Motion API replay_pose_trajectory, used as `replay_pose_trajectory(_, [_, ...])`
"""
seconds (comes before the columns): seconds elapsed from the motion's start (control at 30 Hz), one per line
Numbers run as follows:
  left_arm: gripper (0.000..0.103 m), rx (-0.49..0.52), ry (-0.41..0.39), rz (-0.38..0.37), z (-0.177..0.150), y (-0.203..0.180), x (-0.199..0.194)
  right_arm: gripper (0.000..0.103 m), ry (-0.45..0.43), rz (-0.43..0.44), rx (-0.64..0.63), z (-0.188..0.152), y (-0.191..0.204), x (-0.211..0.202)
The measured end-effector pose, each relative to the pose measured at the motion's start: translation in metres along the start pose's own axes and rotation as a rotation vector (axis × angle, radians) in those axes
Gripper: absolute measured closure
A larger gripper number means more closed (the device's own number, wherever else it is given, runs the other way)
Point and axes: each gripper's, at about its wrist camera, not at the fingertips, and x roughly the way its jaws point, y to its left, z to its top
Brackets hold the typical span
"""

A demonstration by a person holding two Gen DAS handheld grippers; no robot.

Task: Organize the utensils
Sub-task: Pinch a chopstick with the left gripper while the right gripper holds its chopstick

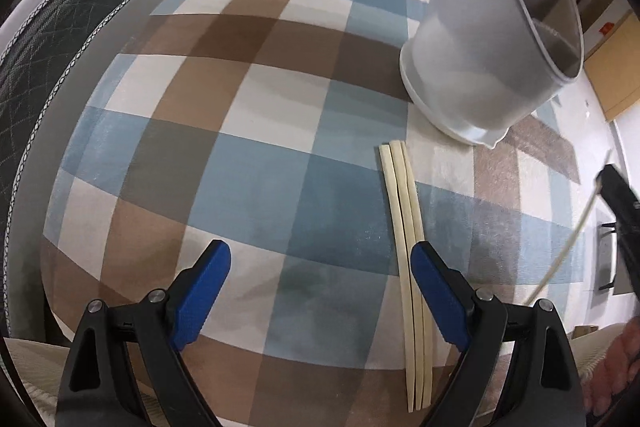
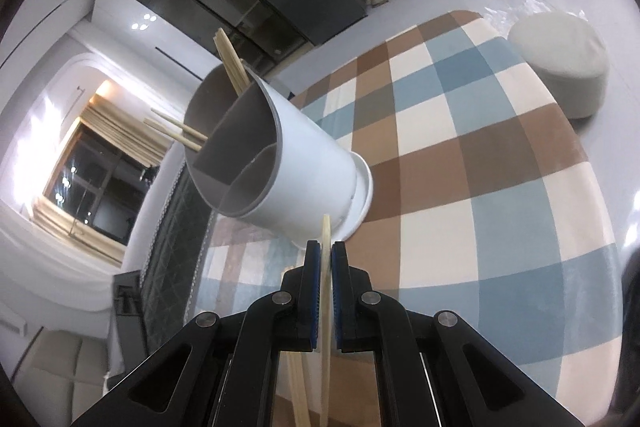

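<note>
The right gripper pinches one chopstick near the white holder. The left gripper, jaws spread, is beside three chopsticks on the checked rug.

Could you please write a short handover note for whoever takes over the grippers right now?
Left gripper: open, empty, above the checked rug.
Right gripper: shut on one pale wooden chopstick, facing the white divided utensil holder.
Done: several wooden chopsticks stand in the holder.
Left: drop in the held one, then the three pale chopsticks lying on the rug near the holder.
</note>
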Motion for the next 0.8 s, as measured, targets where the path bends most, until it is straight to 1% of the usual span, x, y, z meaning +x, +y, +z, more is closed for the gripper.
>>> replay_pose_trajectory(0.1, [0.016, 0.026, 0.007, 0.033, -0.001, -0.009, 0.006, 0.098, -0.009, 0.010, -0.010, 0.001, -0.002, -0.001])
replay_pose_trajectory(0.2, [0.016, 0.051, 0.018, 0.060, -0.004, -0.016, 0.012, 0.098, -0.013, -0.003, -0.031, 0.002, -0.003, -0.002])
replay_pose_trajectory(0.3, [0.016, 0.056, 0.037, 0.074, -0.003, -0.018, 0.017, 0.098, -0.020, 0.009, -0.026, 0.003, -0.005, -0.004])
replay_pose_trajectory(0.43, [0.016, 0.051, 0.032, 0.098, -0.001, -0.018, 0.017, 0.098, -0.029, 0.008, -0.028, 0.006, -0.006, -0.006])
replay_pose_trajectory(0.53, [0.016, 0.026, 0.044, 0.092, -0.001, -0.014, 0.016, 0.098, -0.028, 0.017, -0.012, 0.008, -0.009, -0.006])
replay_pose_trajectory(0.7, [0.016, -0.022, 0.062, 0.075, 0.002, -0.001, 0.017, 0.098, -0.025, 0.017, -0.021, 0.008, -0.007, -0.005])
replay_pose_trajectory(0.8, [0.017, -0.009, 0.058, 0.084, 0.002, -0.002, 0.017, 0.098, -0.022, 0.016, -0.021, 0.008, -0.007, -0.004])
